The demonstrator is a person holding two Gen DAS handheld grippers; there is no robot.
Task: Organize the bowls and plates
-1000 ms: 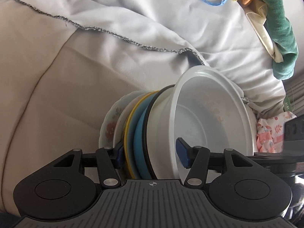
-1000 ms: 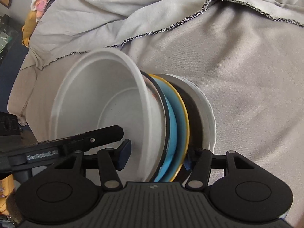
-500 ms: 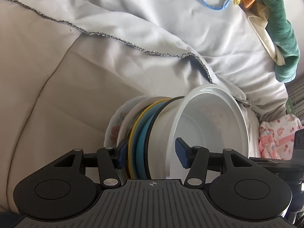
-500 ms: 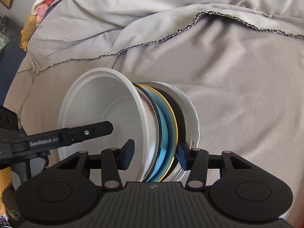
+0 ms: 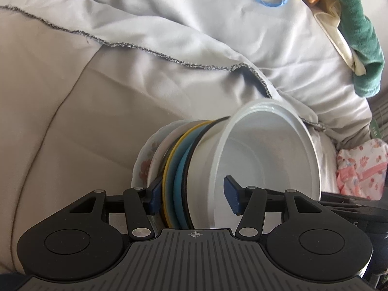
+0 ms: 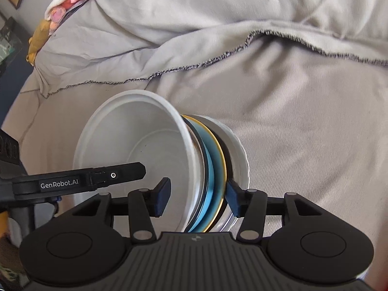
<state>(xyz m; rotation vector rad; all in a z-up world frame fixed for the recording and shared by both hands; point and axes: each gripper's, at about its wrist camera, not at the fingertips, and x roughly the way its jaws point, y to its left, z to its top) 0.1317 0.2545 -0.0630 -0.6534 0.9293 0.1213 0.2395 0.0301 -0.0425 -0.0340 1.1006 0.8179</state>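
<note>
One stack of dishes (image 5: 194, 169) being carried, gripped from both sides over a grey sheet (image 5: 121, 97).
White plastic bowl (image 6: 135, 150) on top w/ blue plate (image 6: 209, 169), yellow-rimmed plate and floral plate (image 5: 145, 160) nesting under it; exact count hard to tell. Left gripper (image 5: 191, 191) and right gripper (image 6: 196, 194) are each clamping the stack's edge, lower rims hidden.

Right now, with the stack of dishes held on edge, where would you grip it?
Across the whole stack of dishes: one finger inside the white bowl, one behind the floral plate, approaching from the rim edge. Loose dishes need clamping together.
</note>
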